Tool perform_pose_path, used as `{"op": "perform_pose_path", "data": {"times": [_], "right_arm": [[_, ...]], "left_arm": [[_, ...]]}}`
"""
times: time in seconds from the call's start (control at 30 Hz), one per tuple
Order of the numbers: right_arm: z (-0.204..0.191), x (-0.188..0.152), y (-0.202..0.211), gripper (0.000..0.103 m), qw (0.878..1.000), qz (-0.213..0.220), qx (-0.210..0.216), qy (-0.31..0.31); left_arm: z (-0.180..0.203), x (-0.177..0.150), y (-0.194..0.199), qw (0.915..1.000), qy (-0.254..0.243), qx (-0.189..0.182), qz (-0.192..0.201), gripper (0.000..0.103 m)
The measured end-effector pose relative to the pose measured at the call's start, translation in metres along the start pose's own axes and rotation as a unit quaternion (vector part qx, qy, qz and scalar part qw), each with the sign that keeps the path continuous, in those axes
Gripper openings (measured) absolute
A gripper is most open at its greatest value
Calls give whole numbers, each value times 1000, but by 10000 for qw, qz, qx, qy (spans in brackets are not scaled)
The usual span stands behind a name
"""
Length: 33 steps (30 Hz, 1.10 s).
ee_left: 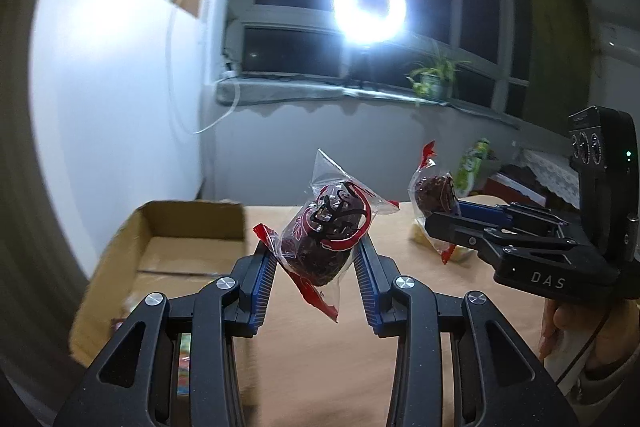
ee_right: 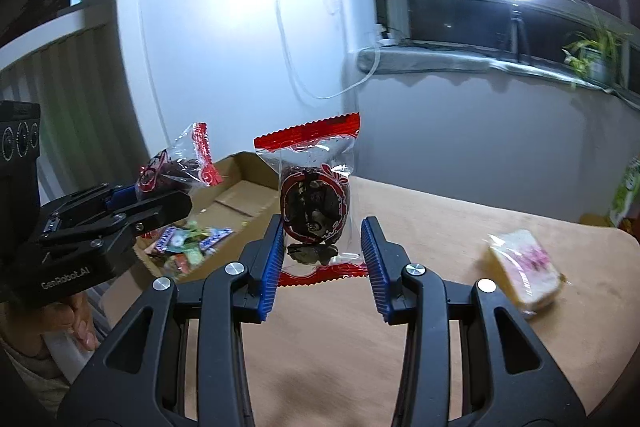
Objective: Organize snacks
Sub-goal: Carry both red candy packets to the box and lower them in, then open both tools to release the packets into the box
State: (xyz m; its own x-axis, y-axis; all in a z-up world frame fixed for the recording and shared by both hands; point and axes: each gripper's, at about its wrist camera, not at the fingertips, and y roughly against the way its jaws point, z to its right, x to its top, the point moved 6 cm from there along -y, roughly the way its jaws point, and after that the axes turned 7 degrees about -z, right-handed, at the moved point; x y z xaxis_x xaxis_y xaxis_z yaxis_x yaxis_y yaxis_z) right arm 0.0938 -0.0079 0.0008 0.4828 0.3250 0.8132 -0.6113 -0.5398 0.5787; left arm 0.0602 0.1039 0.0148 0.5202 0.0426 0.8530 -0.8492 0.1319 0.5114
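Left gripper (ee_left: pixel 316 259) clamped on dark wrapped snack (ee_left: pixel 324 239), carried above table (ee_left: pixel 340 339); right gripper (ee_right: pixel 324 251) likewise, second snack (ee_right: pixel 314 211). Cardboard box (ee_right: pixel 244 203) part-filled with small packets. Left outside: sandwich pack (ee_right: pixel 524 267), green bag (ee_right: pixel 626 191).

The left black two-finger tool (ee_left: pixel 316 259) with blue ribbed pads is raised and angled slightly downward, its pads pressed against something between them. Beside it, the matching right tool (ee_right: pixel 322 251) is likewise clamped. A hand (ee_left: pixel 568 323) is seen gripping the right handle.
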Motion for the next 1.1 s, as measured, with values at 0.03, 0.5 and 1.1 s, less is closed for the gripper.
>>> {"op": "perform_pose_path", "data": {"times": [0.03, 0.5, 1.1], "right_arm": [[-7, 3, -4, 40, 10000, -4, 59, 48], [-74, 24, -42, 40, 9966, -51, 626, 530], [-130, 35, -134, 59, 9864, -597, 1168, 994]], "left_arm": [[-5, -1, 2, 10000, 35, 34, 2, 37], [-60, -13, 15, 9979, 356, 535, 18, 37], [-122, -64, -12, 9847, 826, 1285, -834, 71]]}}
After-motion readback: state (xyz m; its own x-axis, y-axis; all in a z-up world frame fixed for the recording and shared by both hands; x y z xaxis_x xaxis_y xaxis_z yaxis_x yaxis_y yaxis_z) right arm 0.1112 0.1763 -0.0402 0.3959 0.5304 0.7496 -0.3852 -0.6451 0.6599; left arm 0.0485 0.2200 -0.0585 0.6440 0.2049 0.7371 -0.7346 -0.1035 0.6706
